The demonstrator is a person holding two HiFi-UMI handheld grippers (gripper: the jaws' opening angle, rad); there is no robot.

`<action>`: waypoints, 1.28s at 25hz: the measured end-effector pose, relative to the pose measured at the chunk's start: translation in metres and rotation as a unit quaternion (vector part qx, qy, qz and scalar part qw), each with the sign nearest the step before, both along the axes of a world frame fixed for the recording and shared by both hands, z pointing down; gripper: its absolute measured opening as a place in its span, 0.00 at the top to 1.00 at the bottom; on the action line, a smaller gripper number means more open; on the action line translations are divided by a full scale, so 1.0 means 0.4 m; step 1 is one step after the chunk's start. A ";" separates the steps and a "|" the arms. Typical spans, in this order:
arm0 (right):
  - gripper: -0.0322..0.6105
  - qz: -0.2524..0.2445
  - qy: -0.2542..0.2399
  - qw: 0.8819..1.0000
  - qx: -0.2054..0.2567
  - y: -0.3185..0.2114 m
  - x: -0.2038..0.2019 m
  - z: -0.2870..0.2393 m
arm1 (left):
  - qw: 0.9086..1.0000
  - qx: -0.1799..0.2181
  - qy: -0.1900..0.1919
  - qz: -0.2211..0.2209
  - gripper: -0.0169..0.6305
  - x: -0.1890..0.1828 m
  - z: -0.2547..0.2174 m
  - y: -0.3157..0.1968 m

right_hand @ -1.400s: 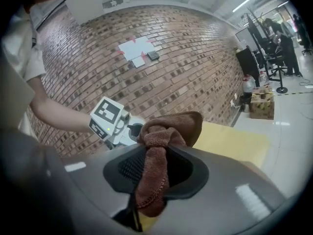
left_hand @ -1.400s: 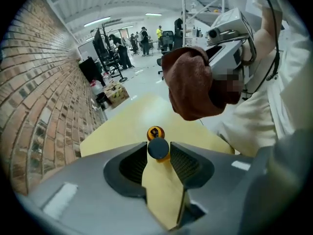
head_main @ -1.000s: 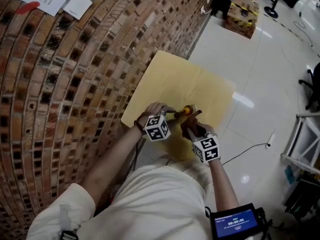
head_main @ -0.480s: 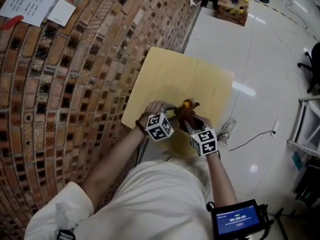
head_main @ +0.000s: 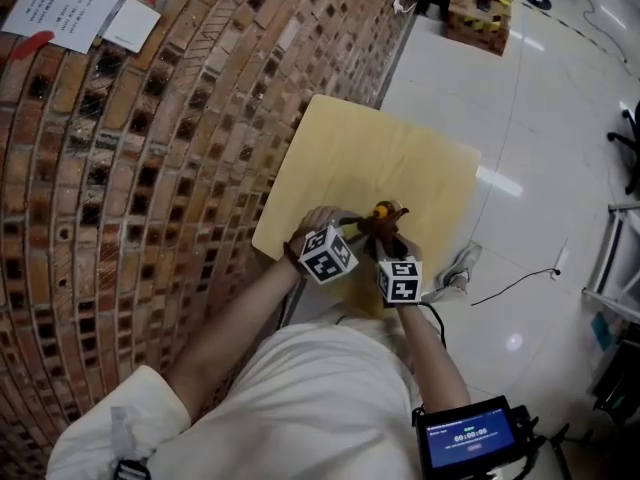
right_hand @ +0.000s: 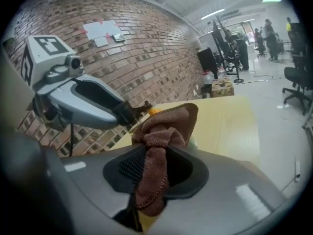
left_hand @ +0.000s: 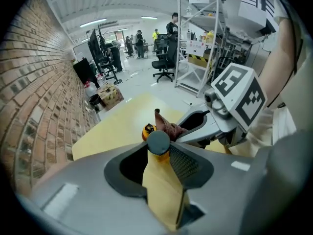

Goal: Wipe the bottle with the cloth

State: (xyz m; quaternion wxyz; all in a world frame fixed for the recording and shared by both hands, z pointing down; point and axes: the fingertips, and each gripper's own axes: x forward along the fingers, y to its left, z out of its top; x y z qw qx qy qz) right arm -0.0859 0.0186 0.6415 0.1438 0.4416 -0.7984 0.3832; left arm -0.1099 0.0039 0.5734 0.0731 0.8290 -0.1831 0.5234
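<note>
Progress: mid-wipe, by my reading. Left gripper (left_hand: 157,156) pinches the small orange bottle (left_hand: 158,142) above the yellow table (head_main: 370,158). Right gripper (right_hand: 156,166) clamps the brown cloth (right_hand: 159,148), bunched against the bottle's far end. How much of the bottle remains unwiped cannot be judged.

The brown cloth (right_hand: 159,136) — bunched, hanging — touches the small yellow-orange bottle (left_hand: 159,154).

The pale bench (head_main: 370,158) is being flanked by a brick wall (head_main: 150,168); light is being reflected by the white floor (head_main: 540,98).
</note>
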 end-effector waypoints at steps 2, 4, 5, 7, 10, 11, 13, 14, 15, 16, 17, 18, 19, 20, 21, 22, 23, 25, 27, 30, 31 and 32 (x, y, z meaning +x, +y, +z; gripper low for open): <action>0.80 0.012 0.015 1.000 -0.020 -0.007 0.006 0.042 | 1.000 -0.001 -0.001 -0.006 0.73 -0.001 -0.002 -0.009; 0.80 0.012 0.040 0.998 -0.044 -0.005 0.002 0.097 | 1.000 -0.002 -0.004 -0.010 0.73 -0.002 -0.004 -0.008; 0.80 0.006 0.053 0.997 -0.060 -0.001 -0.002 0.132 | 1.000 -0.002 -0.006 -0.013 0.73 -0.001 -0.003 -0.007; 0.80 -0.026 0.075 0.992 -0.100 0.011 -0.009 0.207 | 1.000 -0.004 -0.006 -0.026 0.73 0.003 -0.002 -0.009; 0.78 -0.074 0.058 0.985 -0.145 0.036 -0.016 0.250 | 0.998 -0.009 0.000 -0.065 0.73 0.003 -0.004 -0.020; 0.78 -0.075 0.047 0.985 -0.150 0.047 -0.007 0.240 | 0.997 -0.011 0.001 -0.081 0.73 0.000 -0.005 -0.021; 0.78 -0.064 0.035 0.987 -0.146 0.072 0.031 0.202 | 0.993 -0.016 0.006 -0.118 0.73 0.000 -0.007 -0.022; 0.78 -0.061 0.035 0.989 -0.134 0.086 0.054 0.179 | 0.990 -0.019 0.011 -0.141 0.73 0.002 -0.007 -0.023; 0.78 -0.061 0.039 0.991 -0.115 0.099 0.077 0.158 | 0.986 -0.024 0.019 -0.167 0.73 0.004 -0.007 -0.025; 0.78 -0.064 0.044 0.993 -0.091 0.111 0.096 0.136 | 0.980 -0.030 0.030 -0.196 0.73 0.006 -0.006 -0.029; 0.78 -0.070 0.045 0.994 -0.066 0.121 0.107 0.110 | 0.973 -0.037 0.042 -0.226 0.73 0.006 -0.005 -0.036; 0.78 -0.079 0.044 0.995 -0.038 0.128 0.110 0.080 | 0.964 -0.044 0.054 -0.256 0.73 0.006 -0.006 -0.045; 0.78 -0.089 0.042 0.995 -0.009 0.131 0.104 0.044 | 0.955 -0.052 0.066 -0.284 0.73 0.005 -0.008 -0.055; 0.78 -0.102 0.039 0.994 0.020 0.131 0.090 0.004 | 0.946 -0.060 0.076 -0.309 0.73 0.003 -0.009 -0.063; 0.78 -0.115 0.033 0.992 0.047 0.129 0.069 -0.034 | 0.937 -0.069 0.084 -0.332 0.73 -0.001 -0.009 -0.068; 0.78 -0.126 0.027 0.989 0.070 0.125 0.043 -0.065 | 0.928 -0.078 0.091 -0.352 0.73 -0.006 -0.007 -0.068; 0.78 -0.135 0.022 0.987 0.087 0.119 0.016 -0.089 | 0.921 -0.085 0.095 -0.368 0.73 -0.010 -0.004 -0.066; 0.78 -0.137 0.018 0.985 0.099 0.098 -0.027 -0.104 | 0.913 -0.093 0.100 -0.385 0.73 -0.017 0.000 -0.057; 0.78 -0.121 0.020 0.989 0.085 0.072 -0.043 -0.078 | 0.912 -0.099 0.098 -0.386 0.73 -0.012 0.002 -0.040; 0.79 -0.100 0.025 0.994 0.040 0.057 -0.039 -0.007 | 0.914 -0.108 0.094 -0.380 0.73 0.001 0.004 -0.010; 0.79 -0.099 0.024 0.995 0.023 0.059 -0.038 0.016 | 0.914 -0.109 0.093 -0.379 0.73 0.003 0.005 -0.004; 0.79 -0.098 0.024 0.995 0.004 0.063 -0.038 0.040 | 0.914 -0.110 0.093 -0.379 0.73 0.004 0.005 -0.001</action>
